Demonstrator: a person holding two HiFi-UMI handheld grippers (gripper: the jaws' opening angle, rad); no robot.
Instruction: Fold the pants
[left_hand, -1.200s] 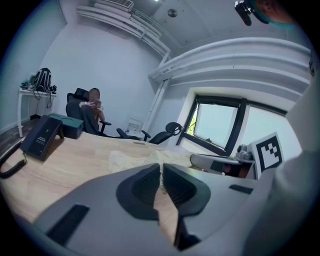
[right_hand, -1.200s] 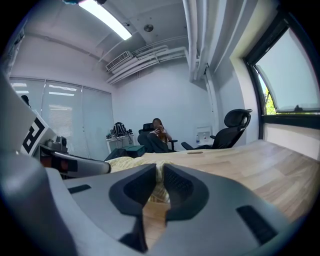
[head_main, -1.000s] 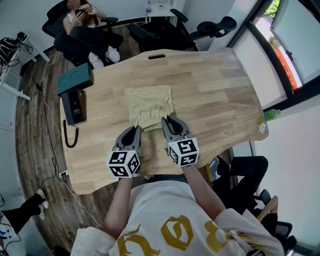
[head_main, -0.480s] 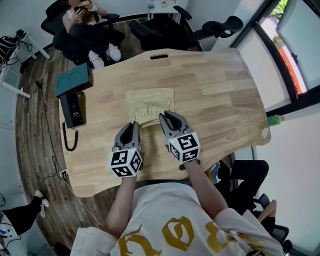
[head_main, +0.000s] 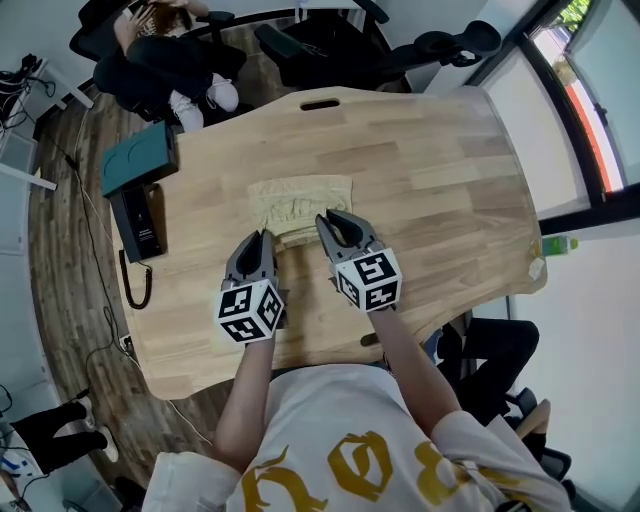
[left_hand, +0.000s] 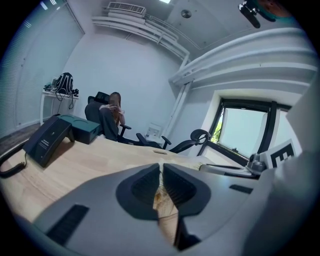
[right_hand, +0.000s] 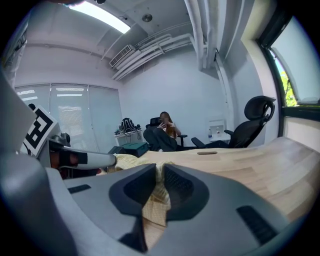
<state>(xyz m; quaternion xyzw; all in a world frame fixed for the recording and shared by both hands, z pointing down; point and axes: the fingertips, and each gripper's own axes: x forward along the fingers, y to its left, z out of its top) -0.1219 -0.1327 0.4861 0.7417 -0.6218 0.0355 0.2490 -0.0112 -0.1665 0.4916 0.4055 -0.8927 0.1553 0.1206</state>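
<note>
The pale yellow pants (head_main: 300, 200) lie bunched in a short fold in the middle of the wooden table (head_main: 440, 190). My left gripper (head_main: 262, 238) is shut on their near left edge, and a strip of the yellow cloth (left_hand: 161, 195) shows between its pads. At the near right edge my right gripper (head_main: 327, 218) is also shut on the cloth, and the fabric (right_hand: 156, 202) hangs pinched in its jaws. The two grippers stand side by side, both pointing away from the person.
A teal box (head_main: 138, 158) and a black desk phone (head_main: 138, 222) with its cord sit at the table's left side. Beyond the far edge a person (head_main: 160, 60) sits in a chair, with more office chairs (head_main: 330, 40) beside. A green bottle (head_main: 553, 243) stands at the right.
Both grippers have moved away from the person across the table, carrying the pants' near edge with them. The pants now look shorter and more bunched.
</note>
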